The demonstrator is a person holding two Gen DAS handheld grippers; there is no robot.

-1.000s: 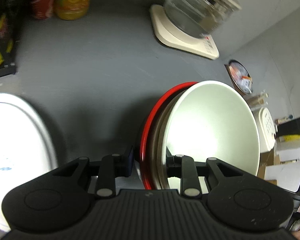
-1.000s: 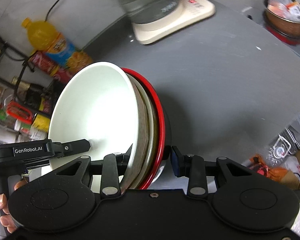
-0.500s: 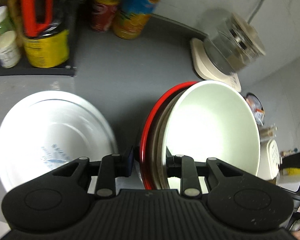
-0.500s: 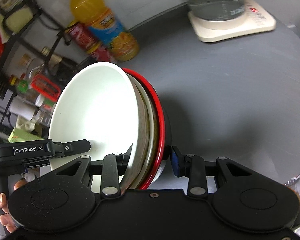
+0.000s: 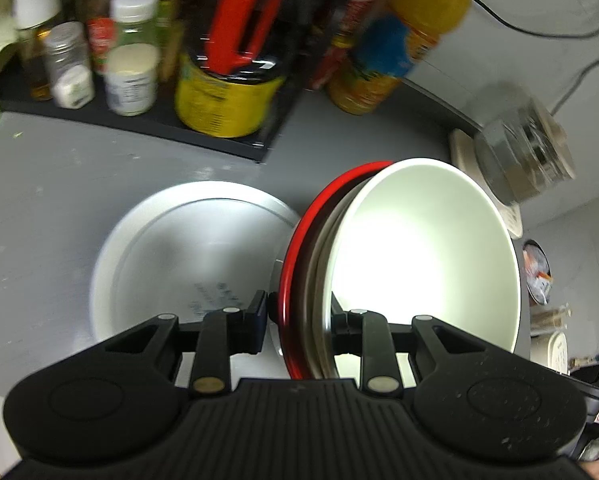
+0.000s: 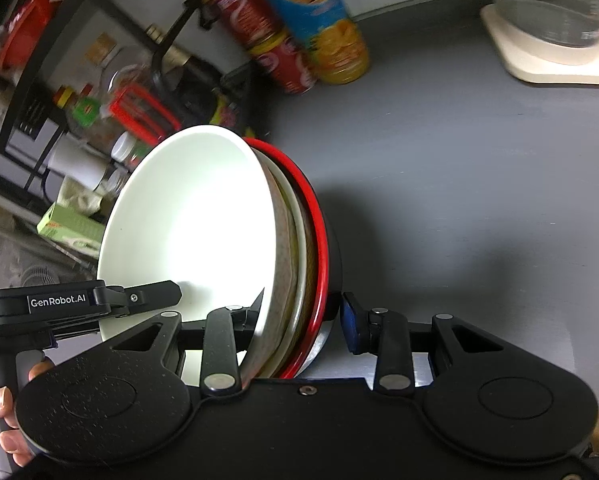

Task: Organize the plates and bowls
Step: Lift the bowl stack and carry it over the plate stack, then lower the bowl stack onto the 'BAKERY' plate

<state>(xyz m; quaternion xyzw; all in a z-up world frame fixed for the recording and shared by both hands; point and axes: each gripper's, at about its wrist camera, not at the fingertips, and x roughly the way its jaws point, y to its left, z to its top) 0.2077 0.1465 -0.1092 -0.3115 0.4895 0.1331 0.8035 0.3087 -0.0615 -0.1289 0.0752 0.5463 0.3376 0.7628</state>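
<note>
Both grippers clamp the same stack of nested bowls, held on edge above the grey table. The stack has a white bowl point(image 5: 423, 256) inside, beige bowls between, and a red-rimmed bowl point(image 5: 299, 248) outside. My left gripper point(image 5: 299, 316) is shut on the stack's rim. My right gripper point(image 6: 295, 316) is shut on the opposite rim, where the white bowl point(image 6: 195, 232) and the red rim point(image 6: 319, 224) show. The left gripper also shows in the right wrist view point(image 6: 99, 304). A white plate point(image 5: 187, 256) lies flat on the table left of the stack.
A black rack point(image 5: 147, 120) with spice jars, a yellow tin and a red-handled bottle stands at the back. An orange drink bottle point(image 6: 319, 24) and a red can point(image 6: 275, 48) stand beside it. A glass kettle on a cream base point(image 6: 551, 52) sits at the right.
Both grippers have carried the bowl stack leftward across the table. The white plate and the spice rack have come into fuller view, and the kettle has slid off to the right.
</note>
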